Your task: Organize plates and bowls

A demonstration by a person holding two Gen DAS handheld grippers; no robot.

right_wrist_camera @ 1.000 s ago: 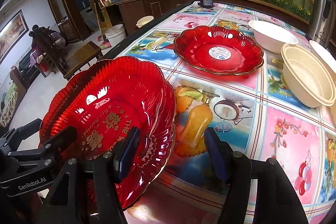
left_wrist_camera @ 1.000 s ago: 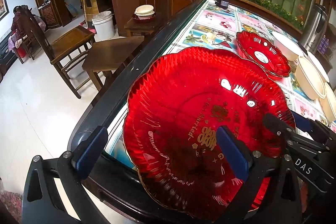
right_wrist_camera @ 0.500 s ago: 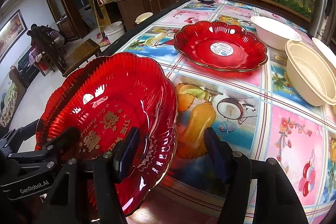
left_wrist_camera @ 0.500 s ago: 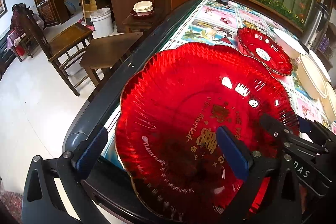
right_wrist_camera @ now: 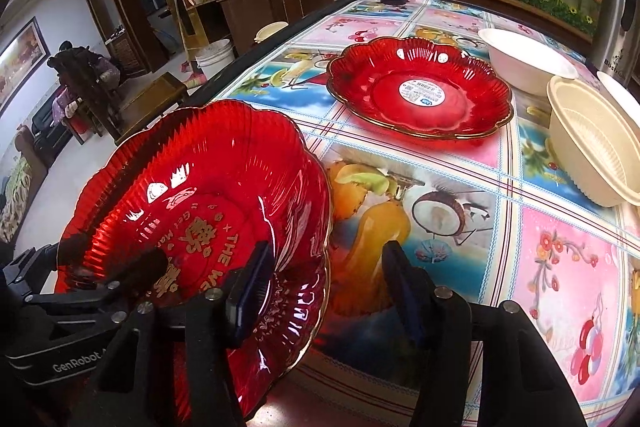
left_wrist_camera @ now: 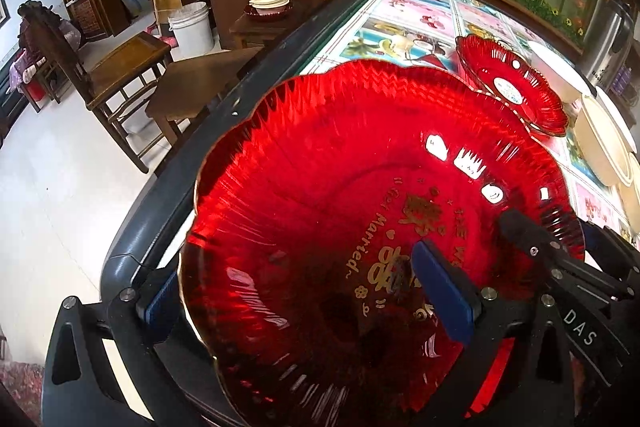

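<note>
A big red scalloped plate with gold lettering (left_wrist_camera: 340, 187) (right_wrist_camera: 192, 195) is tilted up over the table's near left corner. My left gripper (left_wrist_camera: 304, 291) straddles its near rim with jaws wide apart, one finger over the plate, one under. My right gripper (right_wrist_camera: 324, 287) is open at the plate's right rim; its left finger (right_wrist_camera: 252, 283) lies over the rim. Whether either truly grips the plate is unclear. A second red plate with a white sticker (right_wrist_camera: 420, 91) (left_wrist_camera: 516, 91) lies flat farther back.
A white bowl (right_wrist_camera: 524, 59) and a cream ribbed bowl (right_wrist_camera: 592, 143) stand at the right on the fruit-print tablecloth (right_wrist_camera: 460, 227). A steel kettle (right_wrist_camera: 616, 19) is at the far right. Wooden chairs (left_wrist_camera: 116, 75) and a white bucket (left_wrist_camera: 192, 31) stand on the floor left.
The lettered plate has risen and tilted more steeply, with its near rim closer to both cameras. Both grippers have moved with it.
</note>
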